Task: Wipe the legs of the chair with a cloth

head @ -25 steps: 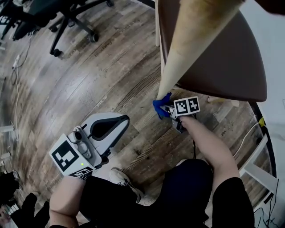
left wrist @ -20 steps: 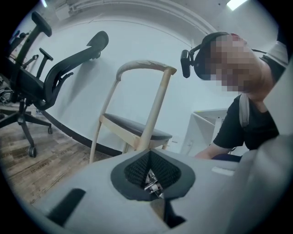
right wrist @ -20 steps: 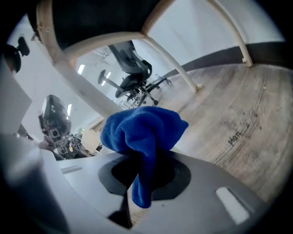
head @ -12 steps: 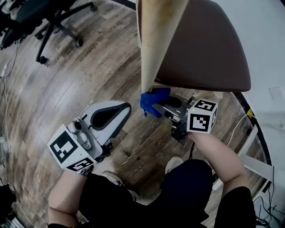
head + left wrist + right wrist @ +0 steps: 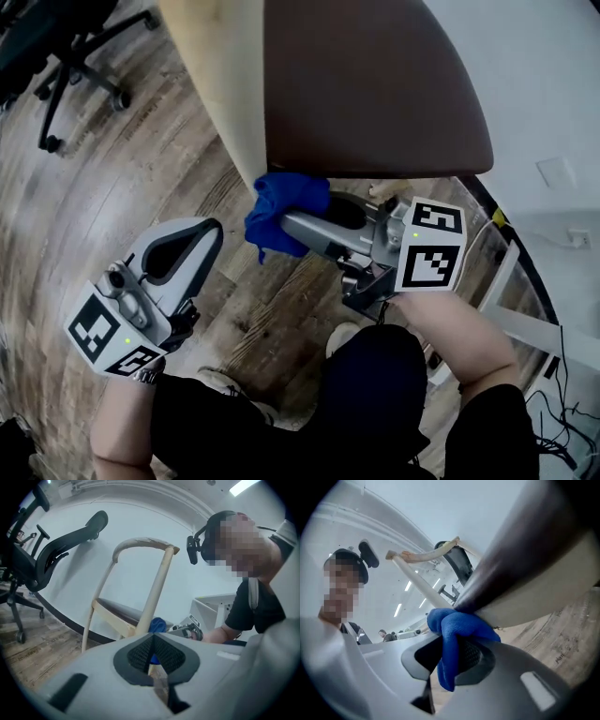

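Observation:
The chair has a brown seat (image 5: pixel 375 84) and a pale wooden leg (image 5: pixel 230 94) that runs on up as the back post. In the head view my right gripper (image 5: pixel 291 225) is shut on a blue cloth (image 5: pixel 281 208), pressed against the leg just under the seat's corner. The right gripper view shows the cloth (image 5: pixel 457 630) bunched between the jaws against the pale seat frame (image 5: pixel 543 597). My left gripper (image 5: pixel 202 234) hangs shut and empty to the left, apart from the chair. Its own view looks along its jaws at the leg (image 5: pixel 157 590) and the cloth (image 5: pixel 158 624).
Black office chairs on castors (image 5: pixel 66 56) stand on the wood floor (image 5: pixel 122 187) at the upper left. A white frame (image 5: pixel 506 309) and cables (image 5: pixel 562 412) lie to the right by the wall. The person's shoe (image 5: pixel 225 380) and legs fill the bottom.
The right gripper has carried the cloth up the leg, from near the floor to just under the seat. The left gripper has drifted a little left and stayed shut.

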